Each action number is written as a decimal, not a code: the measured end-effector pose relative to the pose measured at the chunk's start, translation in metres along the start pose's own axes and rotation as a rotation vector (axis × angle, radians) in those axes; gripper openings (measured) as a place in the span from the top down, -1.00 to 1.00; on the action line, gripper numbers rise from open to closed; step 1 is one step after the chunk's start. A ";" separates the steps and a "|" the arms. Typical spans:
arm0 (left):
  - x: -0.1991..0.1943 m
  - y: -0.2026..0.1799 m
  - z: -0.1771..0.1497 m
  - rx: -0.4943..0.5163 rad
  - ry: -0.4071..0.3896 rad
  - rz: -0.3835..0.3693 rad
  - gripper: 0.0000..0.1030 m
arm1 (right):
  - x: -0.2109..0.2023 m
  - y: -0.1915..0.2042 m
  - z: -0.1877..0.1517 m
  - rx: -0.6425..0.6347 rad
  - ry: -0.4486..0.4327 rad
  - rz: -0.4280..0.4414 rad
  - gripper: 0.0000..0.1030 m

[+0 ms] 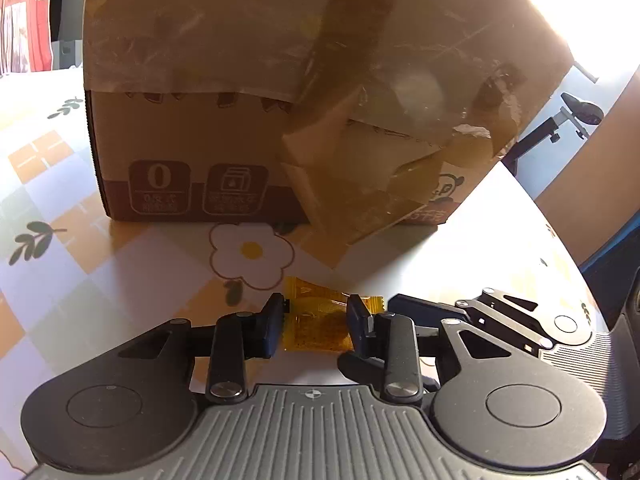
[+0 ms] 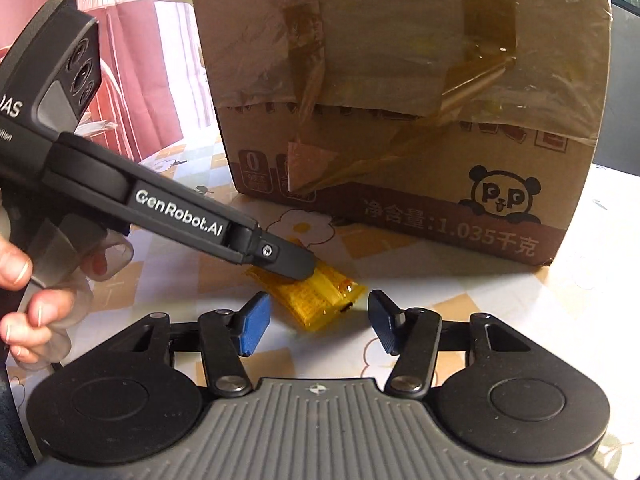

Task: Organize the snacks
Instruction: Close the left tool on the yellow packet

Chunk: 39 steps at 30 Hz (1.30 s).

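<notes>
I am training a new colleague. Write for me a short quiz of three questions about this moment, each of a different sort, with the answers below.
1. True or false: the left tool is shut on the yellow snack packet.
2. Choose one. The fingers of the right tool are: A) closed on the packet, B) open with the packet's end between them, C) holding the cardboard box.
3. Fill in: the animal printed on the box front is a ____.

Key
1. True; both fingers press its sides.
2. B.
3. Panda. The box stands on the flower-patterned tablecloth behind the packet, its taped top closed.
</notes>
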State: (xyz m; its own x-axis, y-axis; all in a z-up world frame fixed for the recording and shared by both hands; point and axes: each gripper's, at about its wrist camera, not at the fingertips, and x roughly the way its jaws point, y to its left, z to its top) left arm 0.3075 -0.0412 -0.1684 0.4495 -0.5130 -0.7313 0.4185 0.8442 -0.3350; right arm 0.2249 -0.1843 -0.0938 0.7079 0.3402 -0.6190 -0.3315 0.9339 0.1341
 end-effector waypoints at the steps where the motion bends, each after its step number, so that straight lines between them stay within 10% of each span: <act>1: -0.001 -0.002 -0.003 -0.008 -0.003 0.005 0.33 | -0.001 -0.002 0.000 0.008 -0.002 0.001 -0.01; 27: -0.035 -0.003 -0.023 -0.074 -0.110 0.015 0.62 | 0.004 0.016 -0.001 -0.129 0.019 0.013 -0.09; 39: -0.034 0.007 -0.026 -0.108 -0.116 0.021 0.61 | -0.002 0.011 -0.003 -0.104 -0.010 0.046 0.23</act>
State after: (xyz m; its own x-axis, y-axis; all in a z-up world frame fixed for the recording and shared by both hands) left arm 0.2747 -0.0139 -0.1618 0.5479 -0.5044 -0.6674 0.3235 0.8635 -0.3870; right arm 0.2178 -0.1750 -0.0933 0.6965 0.3841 -0.6061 -0.4262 0.9010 0.0812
